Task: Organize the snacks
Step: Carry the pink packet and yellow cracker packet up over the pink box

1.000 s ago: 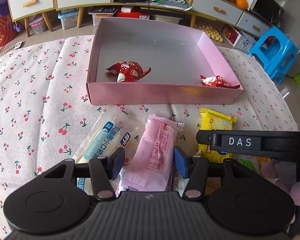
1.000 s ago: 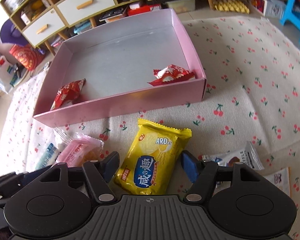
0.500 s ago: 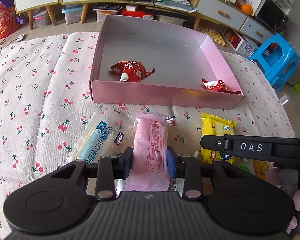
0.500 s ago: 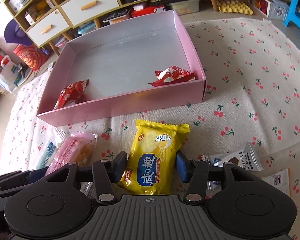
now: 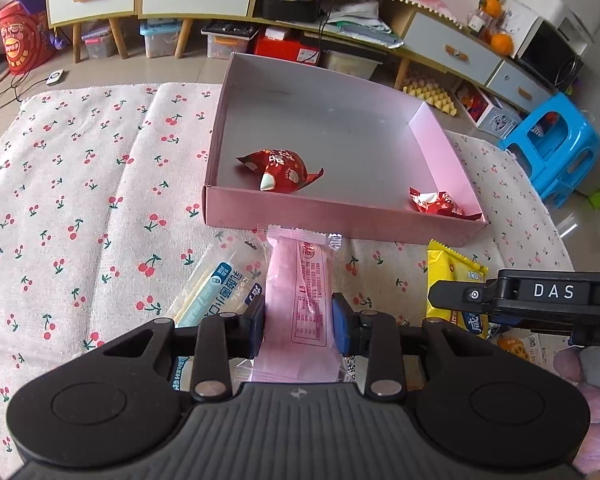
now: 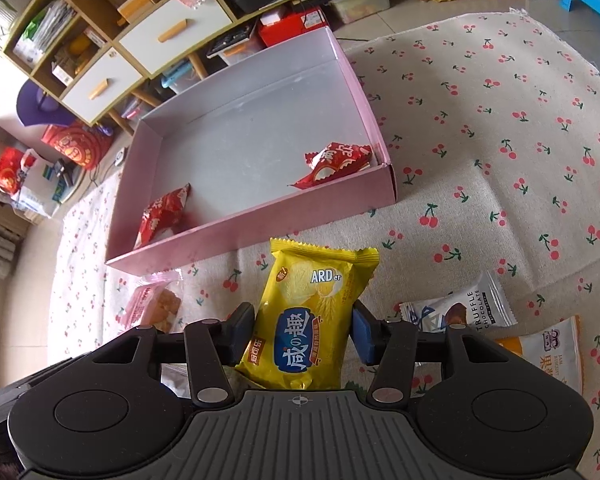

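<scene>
My left gripper (image 5: 299, 327) is shut on a pink snack packet (image 5: 300, 304), lifted a little off the cherry-print cloth just before the pink box (image 5: 340, 216). My right gripper (image 6: 300, 334) is shut on a yellow biscuit packet (image 6: 312, 312), which stands raised in front of the pink box (image 6: 260, 224). Two red candy packets lie in the box, one near the front left (image 5: 282, 170) and one in the front right corner (image 5: 436, 202). The right gripper's side also shows at the right edge of the left wrist view.
A clear packet with blue print (image 5: 216, 292) lies left of the pink one. A truffle chocolate packet (image 6: 464, 310) and an orange-white packet (image 6: 548, 348) lie on the cloth at right. Cabinets, storage bins and a blue stool (image 5: 552, 152) stand beyond the cloth.
Both grippers closed on their packets, the left on the pink one, the right on the yellow one. Both packets have since come up slightly off the cloth.
</scene>
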`<state>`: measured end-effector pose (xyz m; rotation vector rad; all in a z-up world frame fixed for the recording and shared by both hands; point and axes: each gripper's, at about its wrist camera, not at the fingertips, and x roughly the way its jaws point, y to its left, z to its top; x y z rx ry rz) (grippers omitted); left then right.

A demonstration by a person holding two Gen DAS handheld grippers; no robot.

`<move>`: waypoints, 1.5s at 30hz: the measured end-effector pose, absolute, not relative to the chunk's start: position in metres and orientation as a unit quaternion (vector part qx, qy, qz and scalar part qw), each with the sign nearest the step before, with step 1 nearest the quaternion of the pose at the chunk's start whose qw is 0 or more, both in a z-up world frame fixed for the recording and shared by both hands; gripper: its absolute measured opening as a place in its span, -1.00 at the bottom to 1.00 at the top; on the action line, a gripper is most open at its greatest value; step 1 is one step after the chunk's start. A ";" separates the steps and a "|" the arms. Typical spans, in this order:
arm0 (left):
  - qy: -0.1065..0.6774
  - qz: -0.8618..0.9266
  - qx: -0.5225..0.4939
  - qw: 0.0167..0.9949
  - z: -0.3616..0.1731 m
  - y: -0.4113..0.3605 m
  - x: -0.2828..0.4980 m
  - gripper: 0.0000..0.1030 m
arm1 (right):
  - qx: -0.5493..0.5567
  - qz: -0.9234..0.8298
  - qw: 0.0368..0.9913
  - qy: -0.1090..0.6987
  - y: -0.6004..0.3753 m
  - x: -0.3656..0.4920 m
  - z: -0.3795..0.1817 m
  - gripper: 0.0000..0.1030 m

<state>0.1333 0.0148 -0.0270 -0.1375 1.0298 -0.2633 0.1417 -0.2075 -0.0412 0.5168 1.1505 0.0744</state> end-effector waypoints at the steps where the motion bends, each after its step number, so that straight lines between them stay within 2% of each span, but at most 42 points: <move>1: 0.489 -0.126 -0.067 0.860 -0.026 0.015 0.133 -0.40 | 0.244 0.036 0.807 0.536 -0.208 0.141 -0.040 -0.02; 25: 0.448 -0.125 -0.123 0.877 0.001 0.023 0.142 -0.40 | 0.312 0.052 0.814 0.488 -0.233 0.146 -0.001 -0.02; 37: 0.395 -0.124 -0.126 0.901 -0.001 0.002 0.208 -0.40 | 0.304 0.063 0.839 0.447 -0.246 0.219 0.007 -0.02; 45: 0.394 -0.107 -0.113 0.906 -0.021 0.001 0.246 -0.40 | 0.271 0.069 0.853 0.441 -0.243 0.269 -0.018 -0.02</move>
